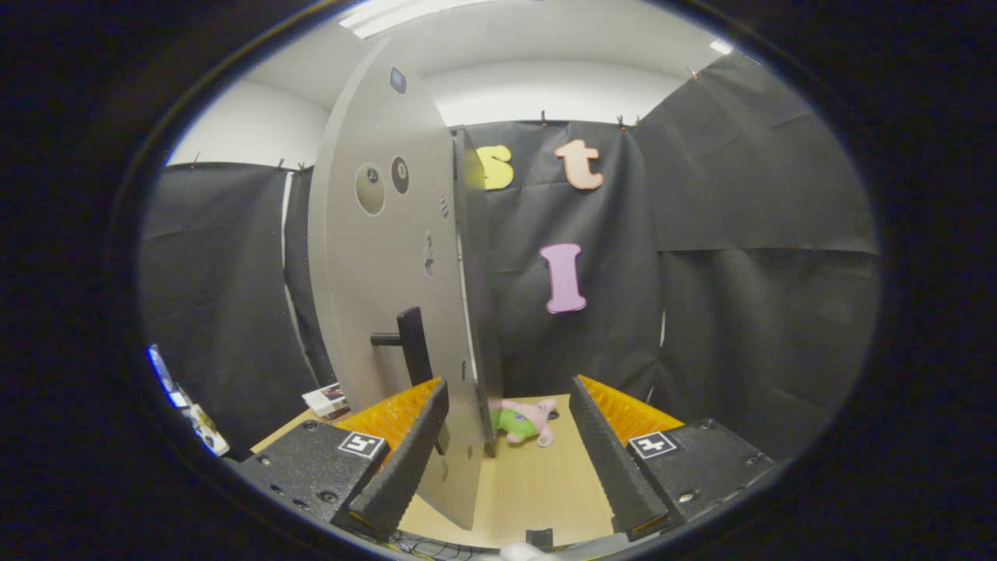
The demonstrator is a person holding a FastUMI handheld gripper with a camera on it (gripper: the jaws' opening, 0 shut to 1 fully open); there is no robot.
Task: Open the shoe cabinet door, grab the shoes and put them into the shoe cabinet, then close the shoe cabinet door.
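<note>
Nearest my camera, the gripper (506, 460) has its fingers (405, 460) spread wide apart, gripping nothing. Between them, close to the left finger, I see the shoe cabinet door (389, 312) standing edge-on and swung open, its lower edge reaching down between the fingers. A dark handle (409, 343) juts from the door just above the left finger. Beyond the fingers, a pink and green plush toy (526, 421) lies on the wooden table (537, 491), beside the door's far edge.

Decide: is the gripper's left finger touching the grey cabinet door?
Cannot tell. In the gripper view the left finger overlaps the cabinet door edge; contact is unclear.
</note>
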